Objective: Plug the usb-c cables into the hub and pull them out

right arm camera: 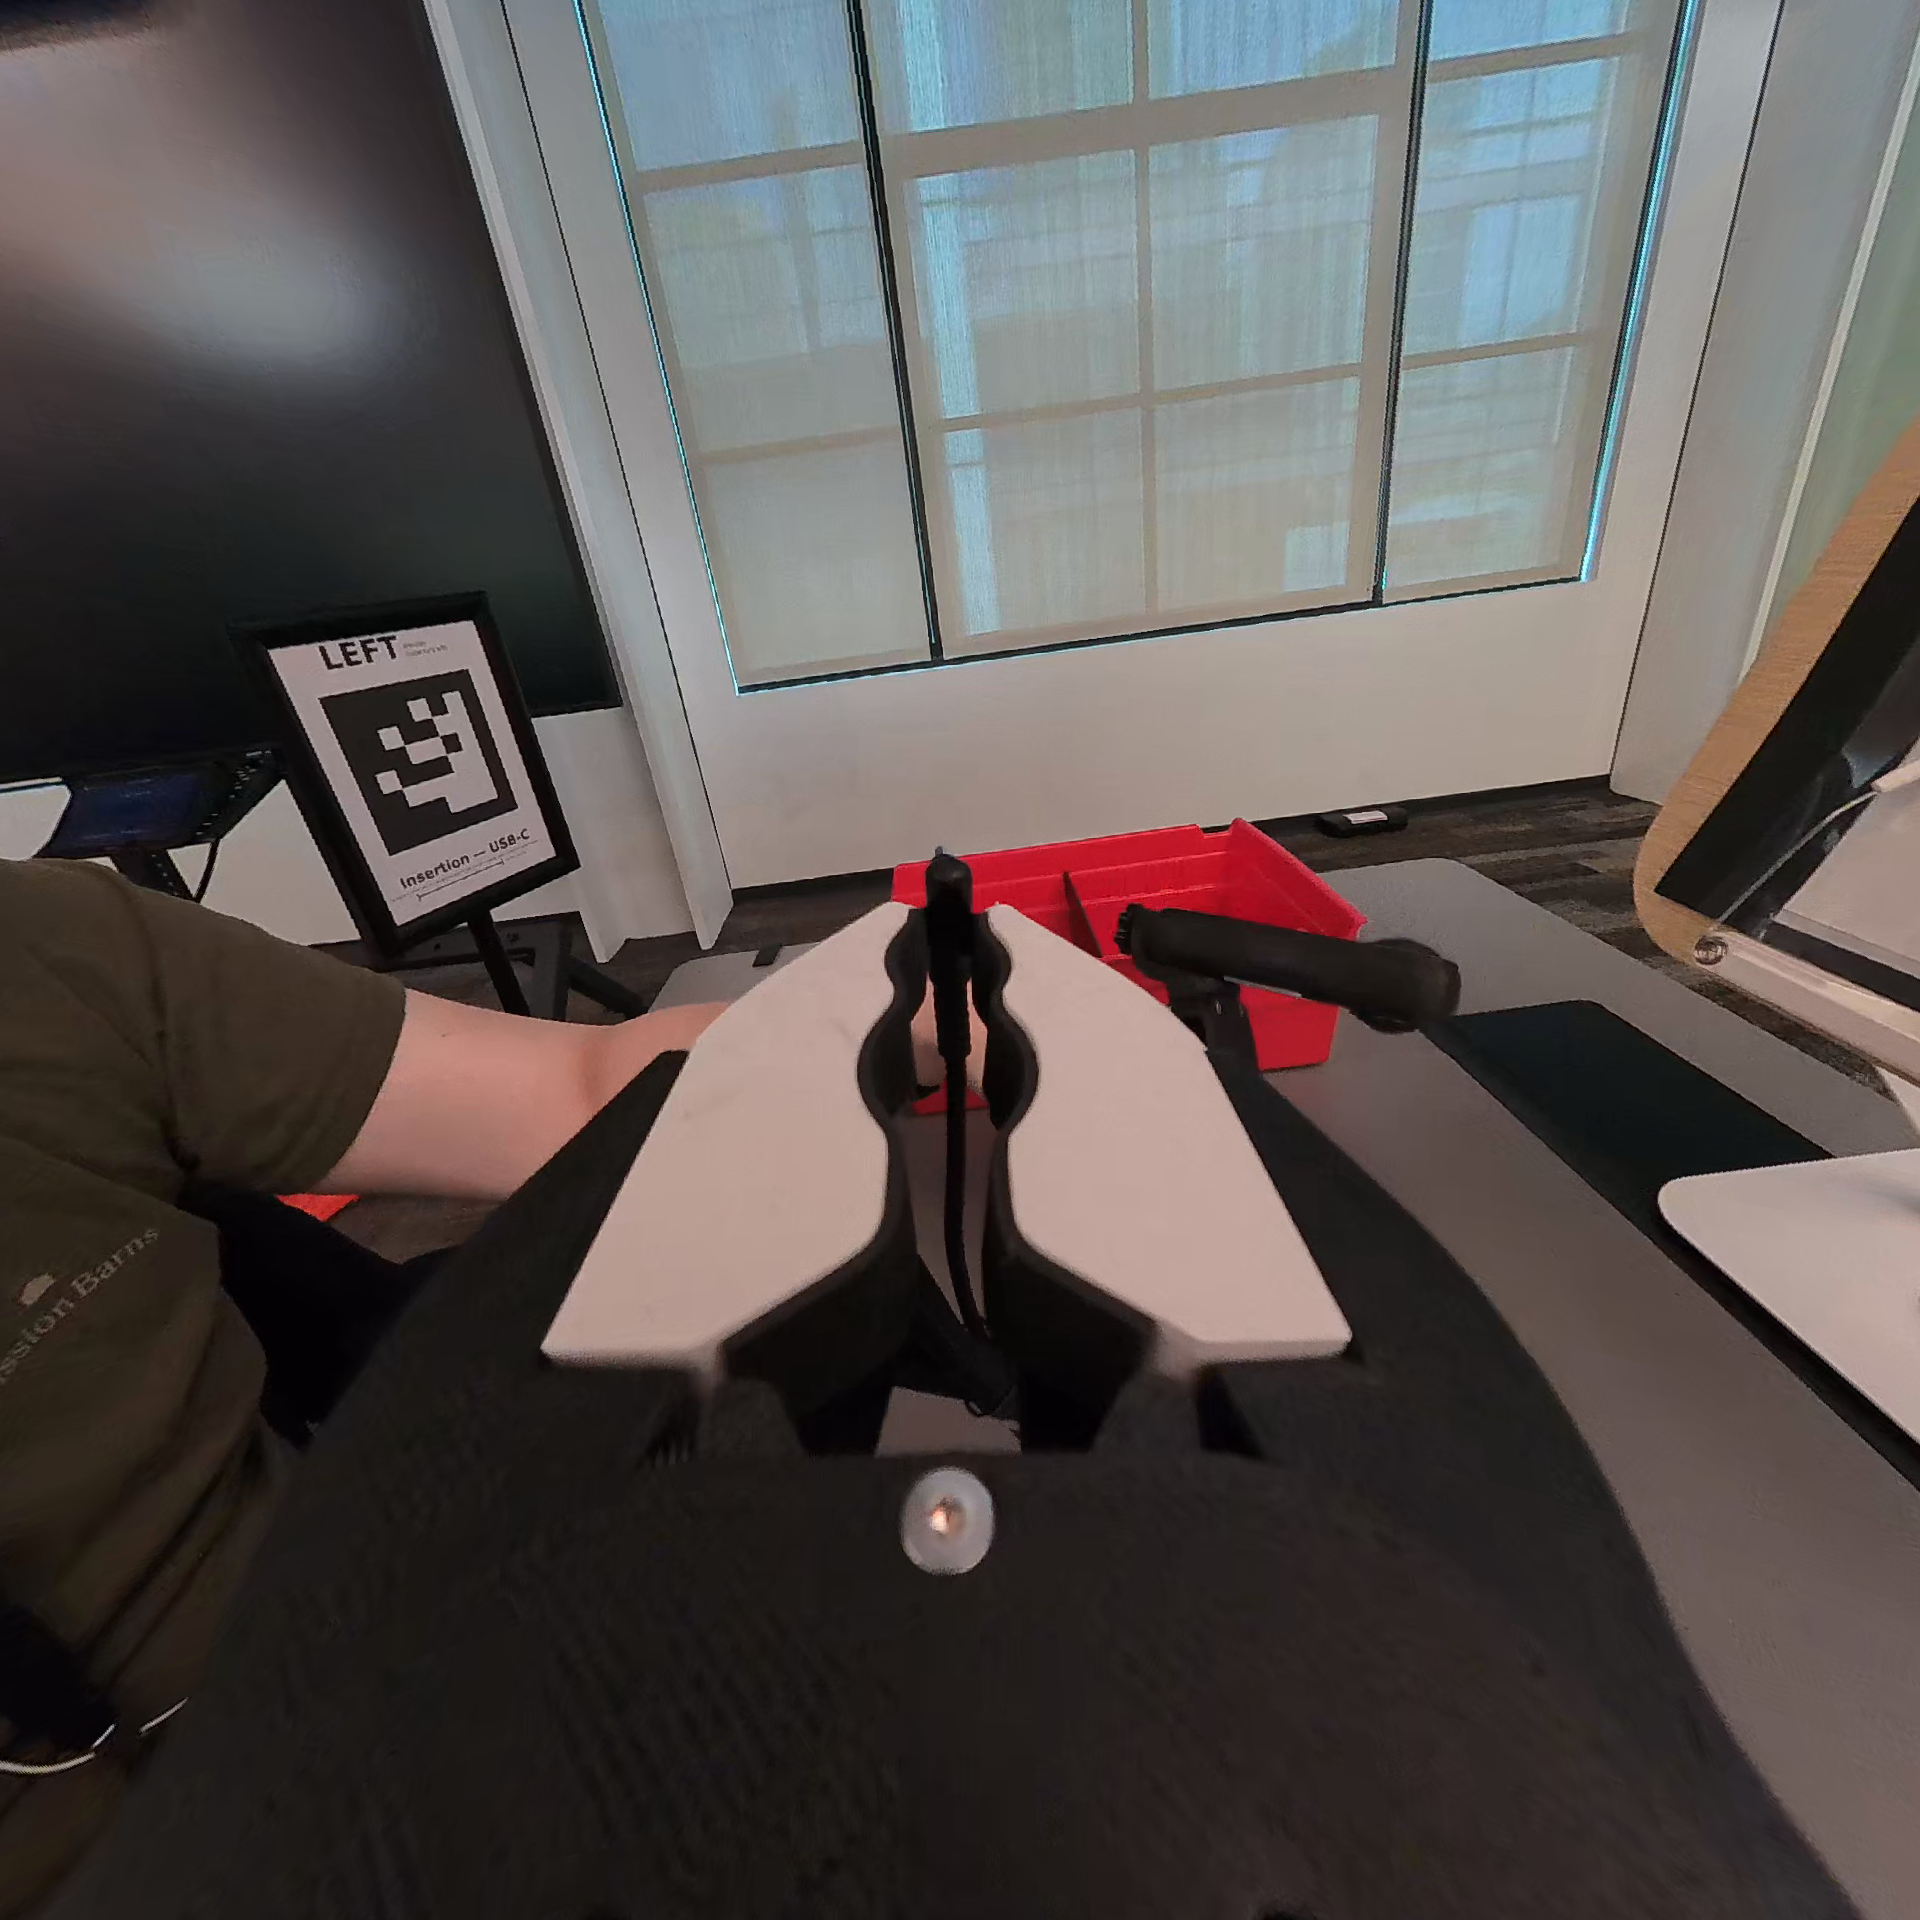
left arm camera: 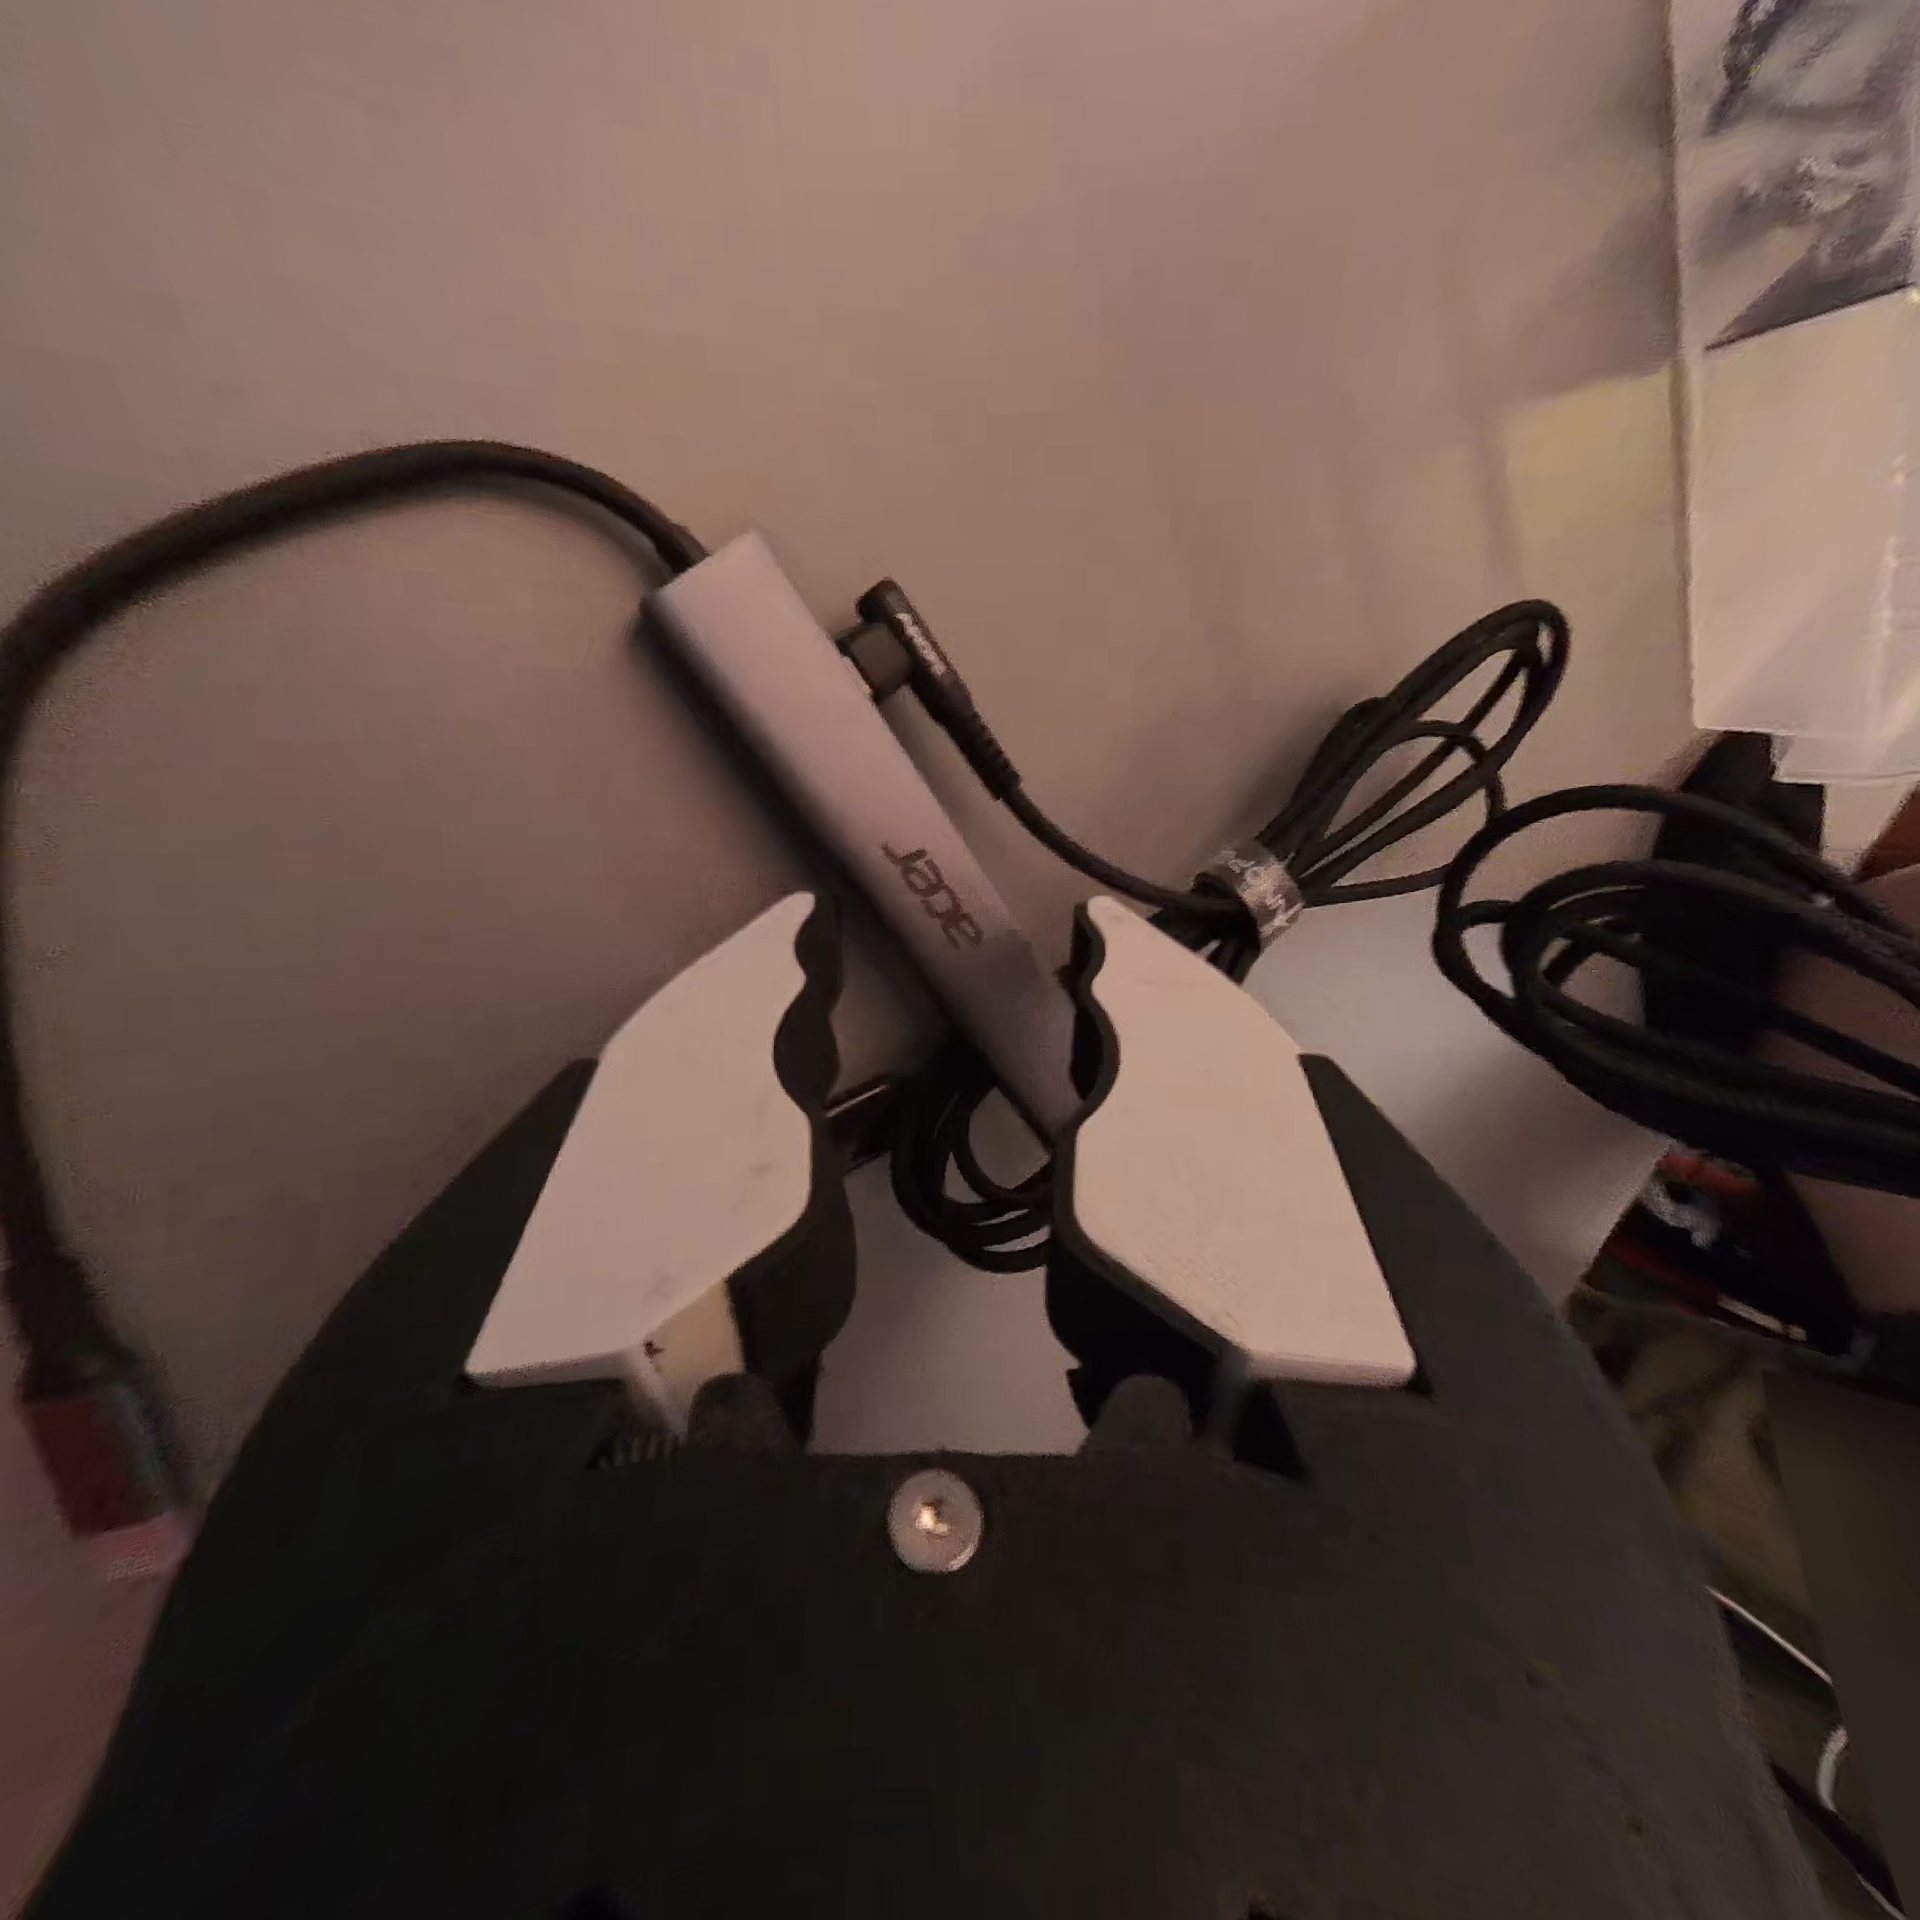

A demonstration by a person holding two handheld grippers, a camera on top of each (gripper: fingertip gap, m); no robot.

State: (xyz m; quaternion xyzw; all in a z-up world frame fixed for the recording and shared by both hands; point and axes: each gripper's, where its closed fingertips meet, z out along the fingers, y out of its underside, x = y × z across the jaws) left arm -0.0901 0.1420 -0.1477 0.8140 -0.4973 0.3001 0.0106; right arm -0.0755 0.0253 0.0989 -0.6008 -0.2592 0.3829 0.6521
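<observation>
1. One grey hub (left arm camera: 914, 831) shows; one angled black plug (left arm camera: 914, 644) sits in its side, and two coiled black cable bundles (left arm camera: 1403, 790) lie to its right.
2. The hub's long axis runs diagonally, its near end between the fingers of the left gripper (left arm camera: 945, 935), its far end up-left with a thick cord (left arm camera: 312, 499).
3. The left fingers stand narrow, one touching the hub; whether they clamp it is unclear.
4. The right gripper (right arm camera: 945, 925) pinches one cable plug (right arm camera: 948, 966), pointing forward.
5. One red bin (right arm camera: 1278, 935) holds a dark stick.
</observation>
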